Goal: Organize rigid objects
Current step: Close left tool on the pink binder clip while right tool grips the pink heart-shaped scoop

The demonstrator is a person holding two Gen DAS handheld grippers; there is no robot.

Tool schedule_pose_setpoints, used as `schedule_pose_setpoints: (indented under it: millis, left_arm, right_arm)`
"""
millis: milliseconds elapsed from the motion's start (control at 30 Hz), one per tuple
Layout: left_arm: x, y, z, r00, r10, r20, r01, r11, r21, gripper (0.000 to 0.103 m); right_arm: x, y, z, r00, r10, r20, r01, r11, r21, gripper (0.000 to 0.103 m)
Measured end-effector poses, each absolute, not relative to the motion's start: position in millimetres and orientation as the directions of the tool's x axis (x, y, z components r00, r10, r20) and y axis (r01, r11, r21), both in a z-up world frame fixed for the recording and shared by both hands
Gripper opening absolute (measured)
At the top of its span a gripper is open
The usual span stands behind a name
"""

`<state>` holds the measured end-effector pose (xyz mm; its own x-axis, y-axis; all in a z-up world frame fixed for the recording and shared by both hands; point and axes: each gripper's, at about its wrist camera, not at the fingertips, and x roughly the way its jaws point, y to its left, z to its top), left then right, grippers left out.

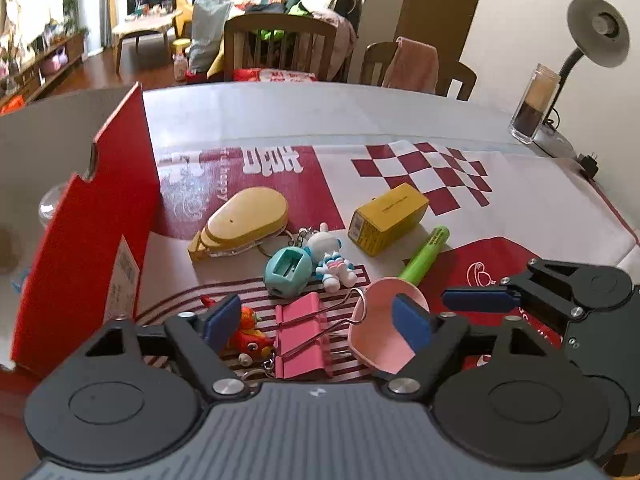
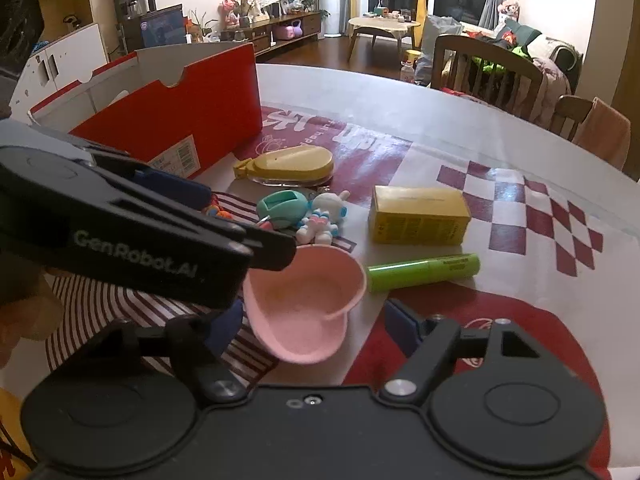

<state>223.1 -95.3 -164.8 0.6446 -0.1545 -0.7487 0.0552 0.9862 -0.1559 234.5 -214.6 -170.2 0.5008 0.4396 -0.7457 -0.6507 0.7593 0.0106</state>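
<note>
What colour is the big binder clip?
Pink, with silver wire handles: binder clip, clearest in the left wrist view.

Pink scoop (image 2: 304, 304), green marker (image 2: 424, 272), red box (image 2: 188, 116)

A home, with a dining table (image 1: 360, 112) opening onto a living room. Ahead of the grippers, wooden dining chairs (image 1: 280, 46) are standing at the table's far edge, draped with clothing. Beyond them a sofa (image 2: 536, 46) is piled with cushions and blankets, and a low coffee table (image 2: 382, 26) is sitting before curtained windows. A TV cabinet (image 2: 280, 30) is carrying toys and plants, and a desk lamp (image 1: 598, 32) is leaning over the table's far right corner.
</note>
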Motion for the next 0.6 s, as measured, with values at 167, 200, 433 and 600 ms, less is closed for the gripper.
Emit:
schedule_pose_setpoints:
  millis: [167, 200, 433, 600]
  left_arm:
    - [231.2, -91.9, -172.4, 0.616, -0.171, -0.769, 0.043, 0.982, -0.184, 0.067]
    - [232.0, -91.5, -173.5, 0.614, -0.175, -0.770, 0.043, 0.981, -0.189, 0.066]
    - [239.5, -93.9, -181.8, 0.590, -0.212, -0.779, 0.058, 0.973, -0.221, 0.062]
    - [240.2, -91.9, -183.9, 0.583, -0.224, -0.781, 0.046, 0.969, -0.244, 0.062]
  right_arm:
    - [235.4, -217.5, -170.9, 0.503, 0.439, -0.744, -0.645, 0.764, 0.015, 0.054]
    - [235.7, -219.5, -170.7, 0.502, 0.438, -0.745, -0.644, 0.765, 0.016, 0.054]
    - [233.1, -228.4, -170.2, 0.504, 0.435, -0.747, -0.661, 0.751, -0.009, 0.053]
    - [230.6, -236.7, -174.6, 0.489, 0.430, -0.759, -0.669, 0.743, -0.011, 0.044]
